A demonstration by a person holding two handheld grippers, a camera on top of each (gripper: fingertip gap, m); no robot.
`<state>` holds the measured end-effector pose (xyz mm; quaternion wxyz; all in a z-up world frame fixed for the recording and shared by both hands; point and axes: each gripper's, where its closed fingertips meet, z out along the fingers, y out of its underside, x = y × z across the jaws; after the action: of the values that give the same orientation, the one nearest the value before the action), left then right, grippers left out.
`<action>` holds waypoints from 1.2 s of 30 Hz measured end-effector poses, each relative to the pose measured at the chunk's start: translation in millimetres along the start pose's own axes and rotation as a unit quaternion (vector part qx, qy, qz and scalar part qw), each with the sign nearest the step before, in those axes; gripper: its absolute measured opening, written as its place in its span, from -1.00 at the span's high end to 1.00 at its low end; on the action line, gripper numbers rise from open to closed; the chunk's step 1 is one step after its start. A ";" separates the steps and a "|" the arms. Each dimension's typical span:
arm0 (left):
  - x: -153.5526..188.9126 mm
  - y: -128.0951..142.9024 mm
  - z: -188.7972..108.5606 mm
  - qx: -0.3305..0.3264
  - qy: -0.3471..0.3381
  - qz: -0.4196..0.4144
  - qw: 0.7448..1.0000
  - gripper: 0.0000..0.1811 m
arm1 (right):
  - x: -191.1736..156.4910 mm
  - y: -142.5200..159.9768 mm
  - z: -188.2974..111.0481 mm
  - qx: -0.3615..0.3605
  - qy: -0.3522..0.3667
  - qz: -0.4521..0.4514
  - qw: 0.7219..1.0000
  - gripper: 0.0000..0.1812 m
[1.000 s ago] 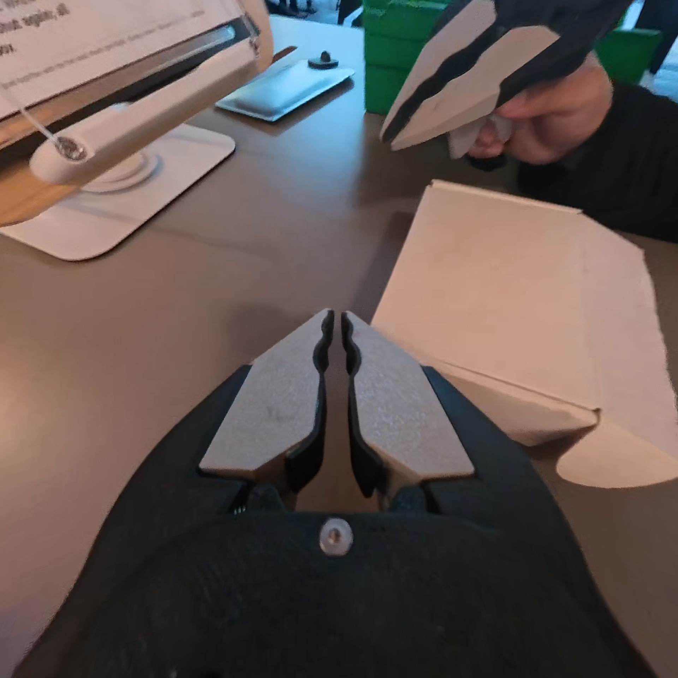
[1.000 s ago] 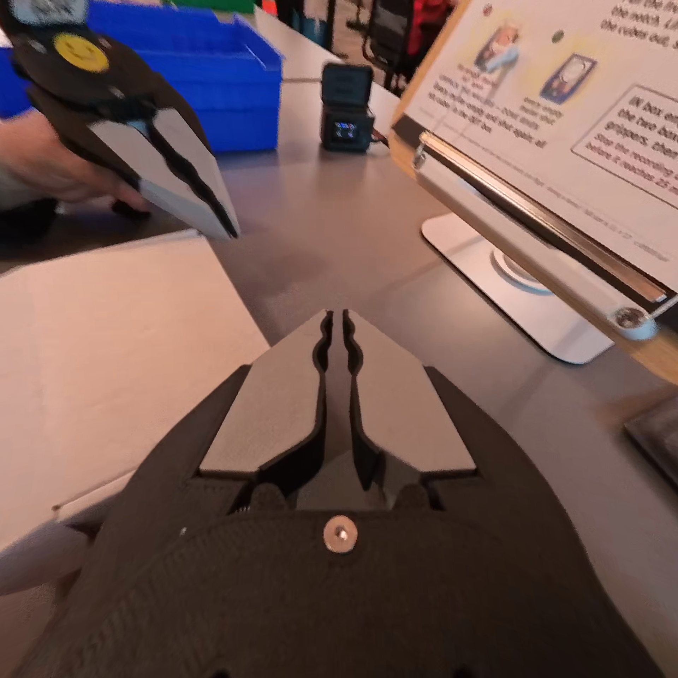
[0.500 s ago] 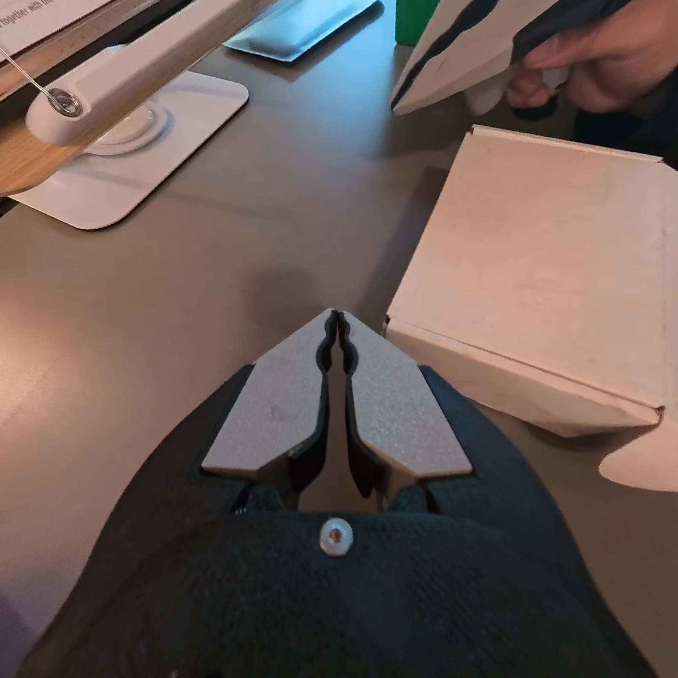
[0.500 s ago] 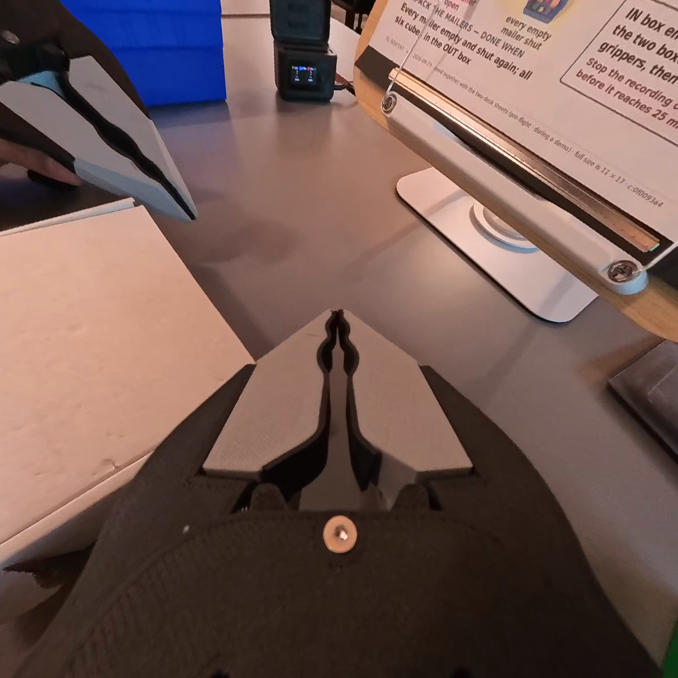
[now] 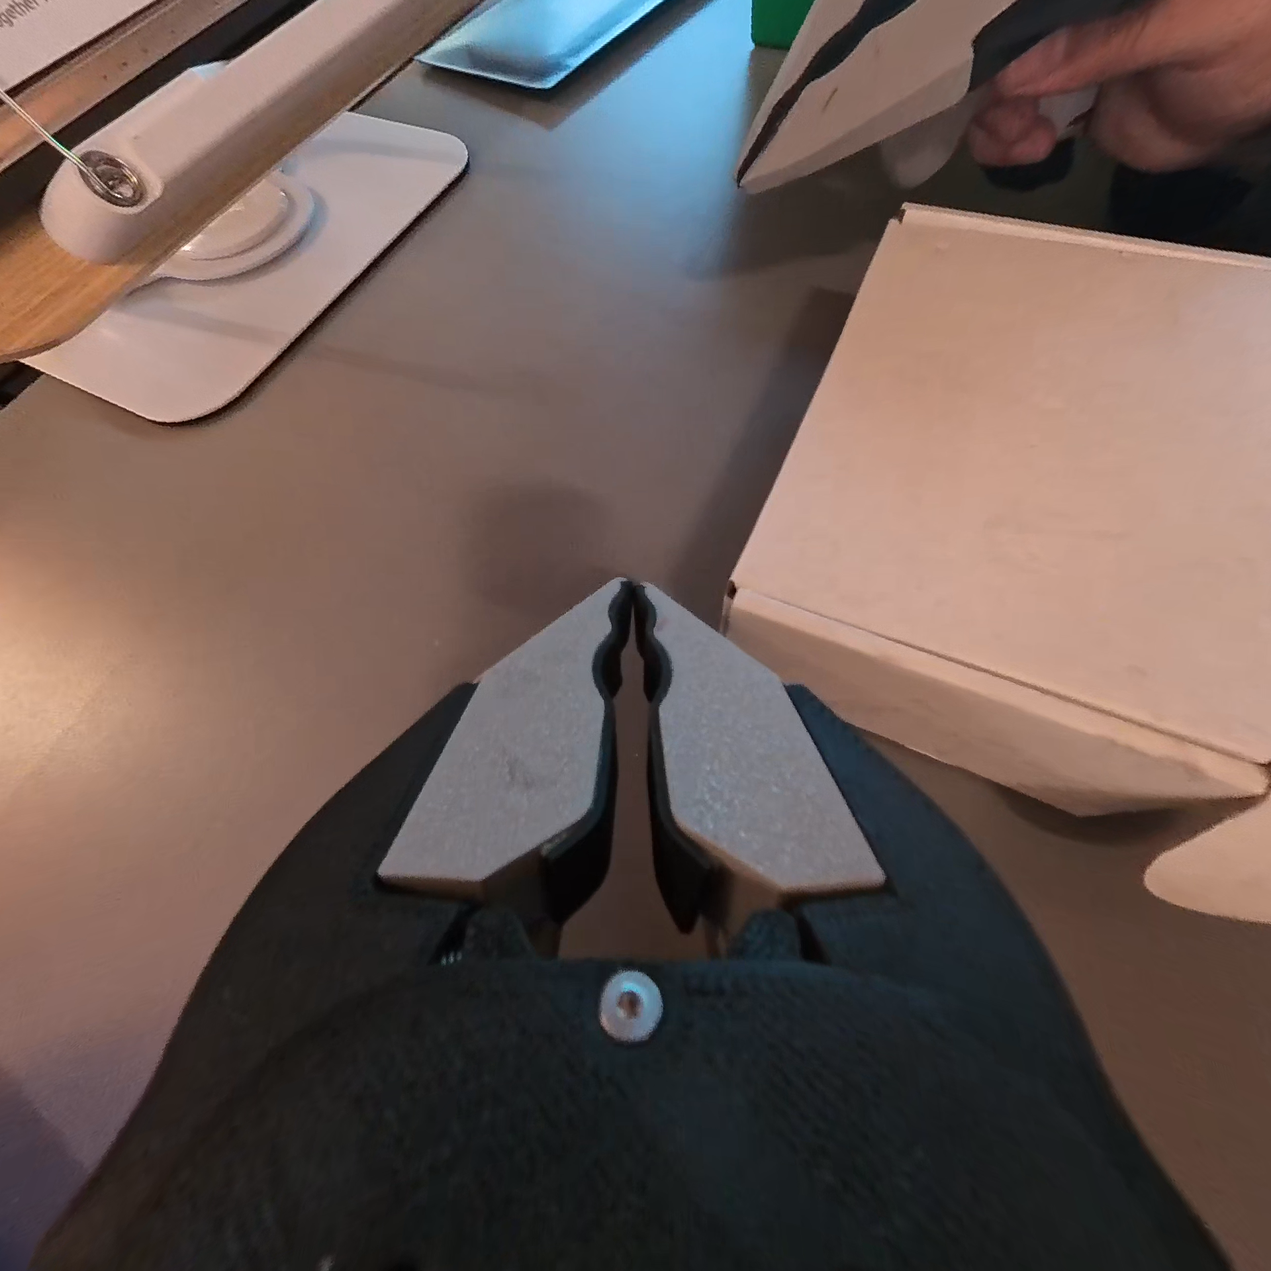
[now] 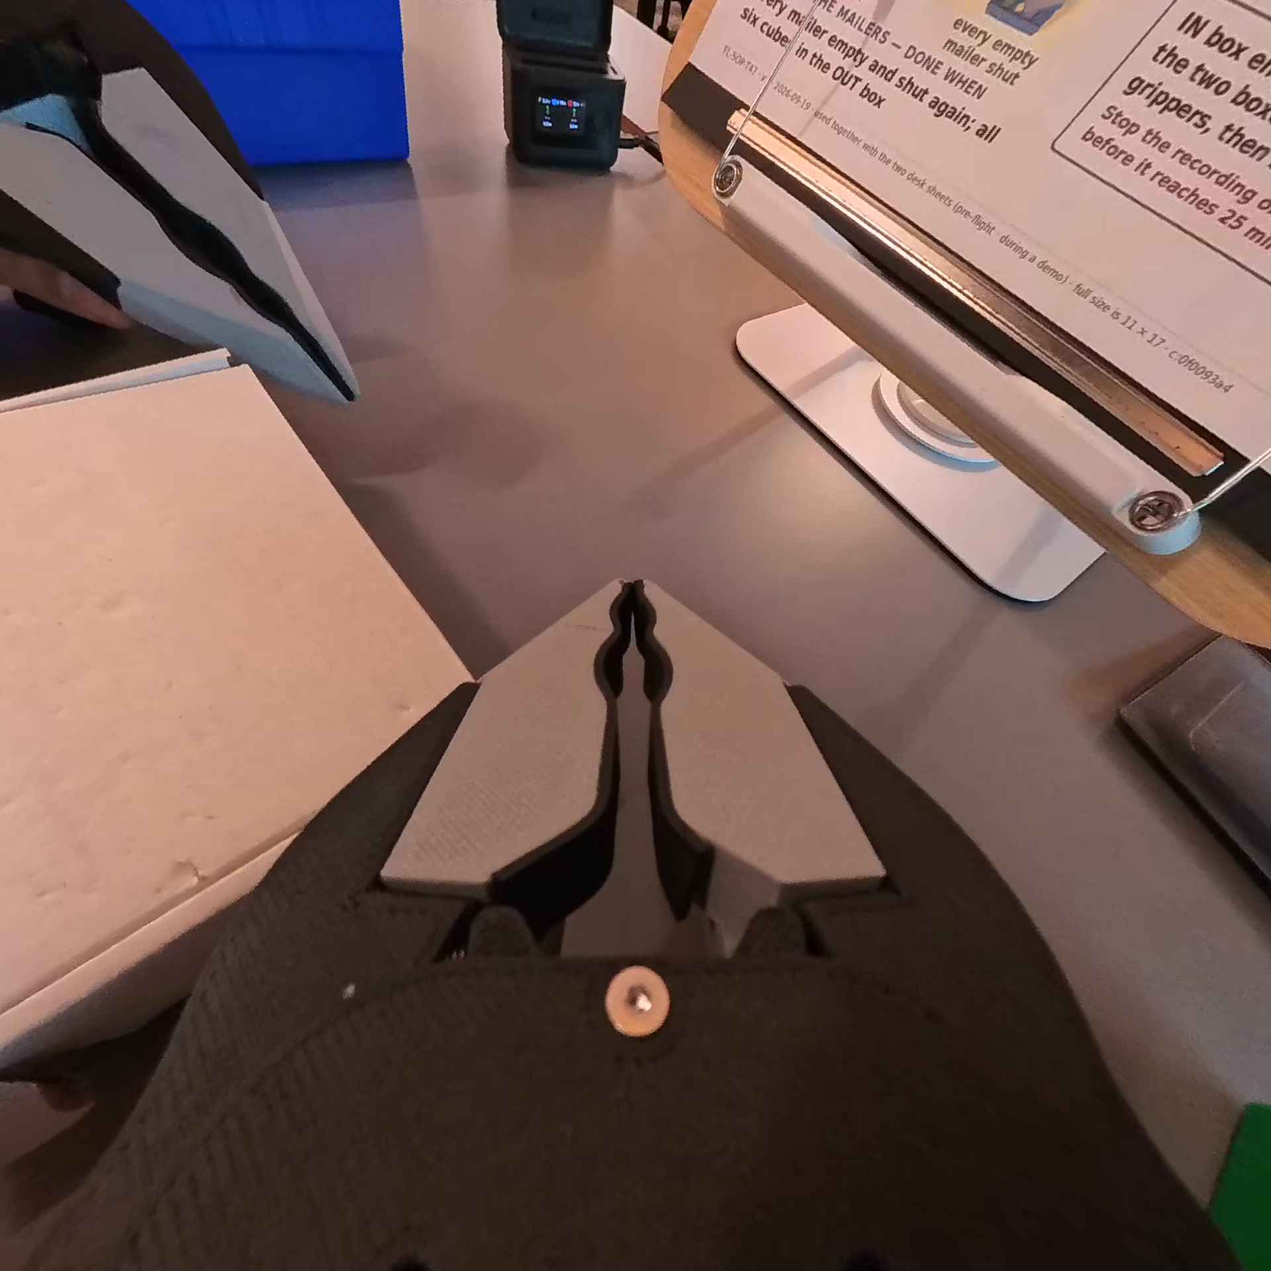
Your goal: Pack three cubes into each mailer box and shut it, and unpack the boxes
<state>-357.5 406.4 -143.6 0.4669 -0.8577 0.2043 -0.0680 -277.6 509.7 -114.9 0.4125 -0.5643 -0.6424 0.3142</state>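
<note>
The left claw [image 5: 631,586] was clenched on nothing, its tips meeting above the bare tabletop [image 5: 344,550], just beside the near corner of the white mailer box [image 5: 1018,481]. The right claw [image 6: 634,584] was likewise clenched and empty, held beside the opposite edge of the same box [image 6: 172,619]. The box lay flat on the tabletop between the two claws with its lid down, though a rounded side flap [image 5: 1210,880] was seen sticking out loose at one end, so it was judged not fully tucked shut. No cubes were visible in either view; whether any were inside the box could not be told.

The claws were probably kept closed because pointed, closed tips serve well for pressing a lid or nudging a flap, and one was set at each side so the box could be steadied while worked on. A paper stand [image 6: 963,289] with a white base [image 5: 241,275] stood beyond the box, out of the working space. A blue bin [image 6: 289,75] and a small black device [image 6: 564,103] were set farther back.
</note>
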 end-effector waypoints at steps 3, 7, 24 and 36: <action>-0.5 -0.7 -0.7 0.002 -0.001 -0.001 1.000 1.00 | -0.9 0.0 0.5 -0.001 -0.001 -0.002 1.000 1.00; -5.6 3.9 -3.8 -0.012 -0.014 0.011 1.000 1.00 | -0.6 2.0 -0.2 -0.008 0.000 -0.010 1.000 1.00; 32.3 34.6 -7.7 -0.089 0.063 0.155 0.982 1.00 | -10.5 4.2 -12.8 -0.040 -0.015 -0.071 0.997 1.00; 43.1 38.4 -15.0 -0.088 0.105 0.150 0.979 1.00 | -27.7 35.3 -30.2 -0.159 -0.040 -0.140 0.976 0.98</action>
<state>-334.1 358.5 -170.3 0.3701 -0.8432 0.3837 -0.0689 -233.8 486.4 -136.4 0.3316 -0.5136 -0.7730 0.1697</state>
